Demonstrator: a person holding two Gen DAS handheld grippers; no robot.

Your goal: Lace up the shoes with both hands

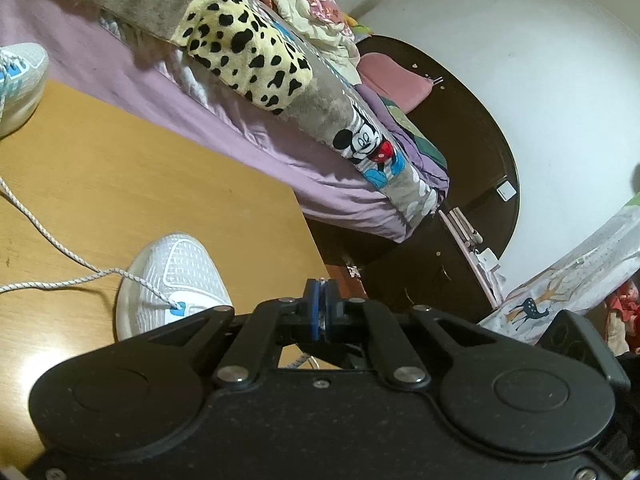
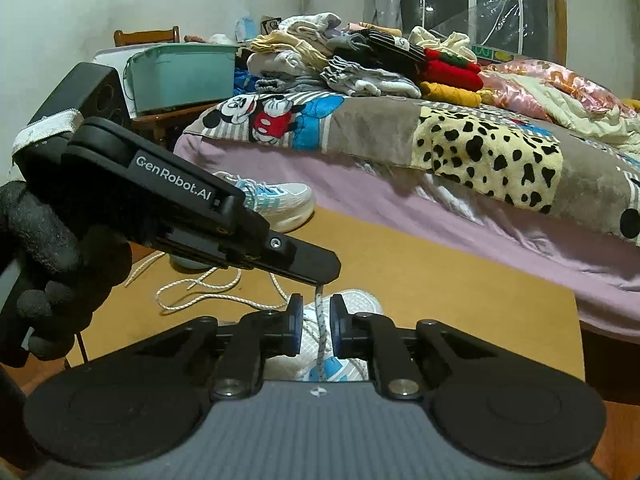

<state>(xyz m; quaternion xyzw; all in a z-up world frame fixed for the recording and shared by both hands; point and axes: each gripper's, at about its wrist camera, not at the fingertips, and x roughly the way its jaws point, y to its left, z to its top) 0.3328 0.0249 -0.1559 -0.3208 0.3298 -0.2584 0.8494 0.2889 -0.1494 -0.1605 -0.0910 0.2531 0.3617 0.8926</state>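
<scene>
A white and blue sneaker (image 1: 176, 280) lies on the wooden board (image 1: 120, 184), just under both grippers; it also shows in the right wrist view (image 2: 352, 308). Its speckled white lace (image 1: 60, 280) runs left from a blue eyelet. My left gripper (image 1: 320, 308) is shut on the lace end and holds it up; in the right wrist view it (image 2: 320, 276) hangs the lace (image 2: 319, 320) straight down. My right gripper (image 2: 316, 328) is open, its blue pads on either side of that hanging lace, not touching it. Loose lace (image 2: 200, 292) loops on the board.
A second sneaker (image 2: 276, 200) sits at the board's far edge, by the bed (image 2: 440, 216) with a patterned blanket and piled clothes. A teal bin (image 2: 180, 76) stands behind. A dark floor (image 1: 440, 120) and white wall lie beyond the board.
</scene>
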